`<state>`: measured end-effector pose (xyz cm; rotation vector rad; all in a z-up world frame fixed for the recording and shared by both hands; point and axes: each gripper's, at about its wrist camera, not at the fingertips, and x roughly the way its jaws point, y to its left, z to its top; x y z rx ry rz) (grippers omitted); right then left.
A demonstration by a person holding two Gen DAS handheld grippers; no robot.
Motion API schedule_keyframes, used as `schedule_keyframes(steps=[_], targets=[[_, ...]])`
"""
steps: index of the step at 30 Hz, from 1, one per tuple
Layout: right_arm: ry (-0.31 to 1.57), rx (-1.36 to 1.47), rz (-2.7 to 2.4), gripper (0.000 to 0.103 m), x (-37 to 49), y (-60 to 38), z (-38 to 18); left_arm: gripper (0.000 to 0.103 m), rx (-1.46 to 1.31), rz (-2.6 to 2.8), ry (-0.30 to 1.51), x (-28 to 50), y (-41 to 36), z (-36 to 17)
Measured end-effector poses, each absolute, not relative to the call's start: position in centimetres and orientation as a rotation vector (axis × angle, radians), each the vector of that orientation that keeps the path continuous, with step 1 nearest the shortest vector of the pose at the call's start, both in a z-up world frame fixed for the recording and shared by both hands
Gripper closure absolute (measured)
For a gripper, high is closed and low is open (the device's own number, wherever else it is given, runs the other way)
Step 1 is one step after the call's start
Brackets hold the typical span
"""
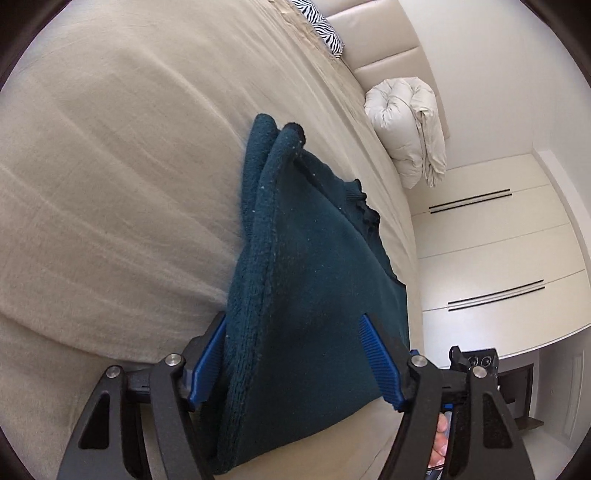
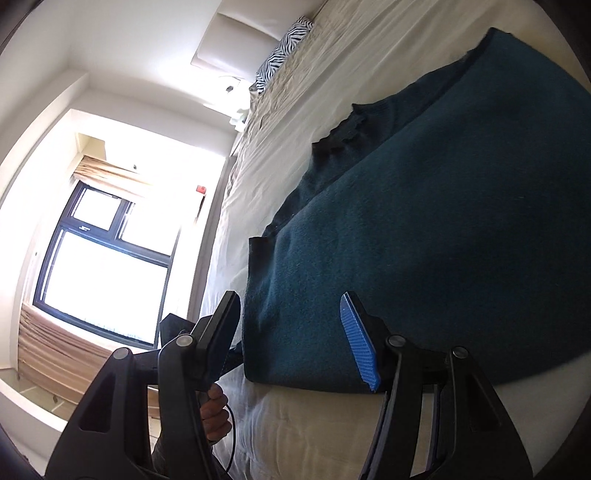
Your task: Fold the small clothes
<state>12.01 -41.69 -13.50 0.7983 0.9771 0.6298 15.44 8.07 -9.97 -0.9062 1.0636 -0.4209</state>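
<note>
A dark teal knit garment (image 1: 314,266) lies folded on the beige bed (image 1: 110,166). In the left wrist view my left gripper (image 1: 291,328) is open, its blue-padded fingers (image 1: 380,365) standing on either side of the garment's near edge, with folded layers between them. In the right wrist view the same garment (image 2: 443,221) spreads across the bed (image 2: 332,424). My right gripper (image 2: 291,314) is open, its fingers (image 2: 360,343) straddling the garment's near corner.
A rolled white duvet (image 1: 410,133) and a zebra-print pillow (image 1: 321,26) lie at the bed's head. White wardrobe doors (image 1: 498,251) stand beside the bed. A bright window (image 2: 103,266) shows in the right wrist view.
</note>
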Motion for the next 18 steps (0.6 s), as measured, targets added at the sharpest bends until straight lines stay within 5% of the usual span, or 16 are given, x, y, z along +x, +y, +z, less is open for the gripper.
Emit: schedule_keyframes(steps=[5,9,10,18], targets=[[1.023,0.804,0.683,0.047,13.8,-39.0,-13.7,0.037,-0.922,-0.478,1.101,16.0,6.8,-10.3],[1.077,0.823,0.69,0.047,15.5,-37.0,-15.2,0.083,-0.975,-0.453,1.121,15.7,7.5,-11.8],[1.089,0.824,0.696,0.047,15.9,-36.4,-15.6,0.087,-0.985,-0.445,1.121,15.5,7.7,-12.1],[1.195,0.81,0.684,0.048,18.8,-33.1,-19.2,0.089,-0.991,-0.437,1.082,14.9,7.9,-10.9]])
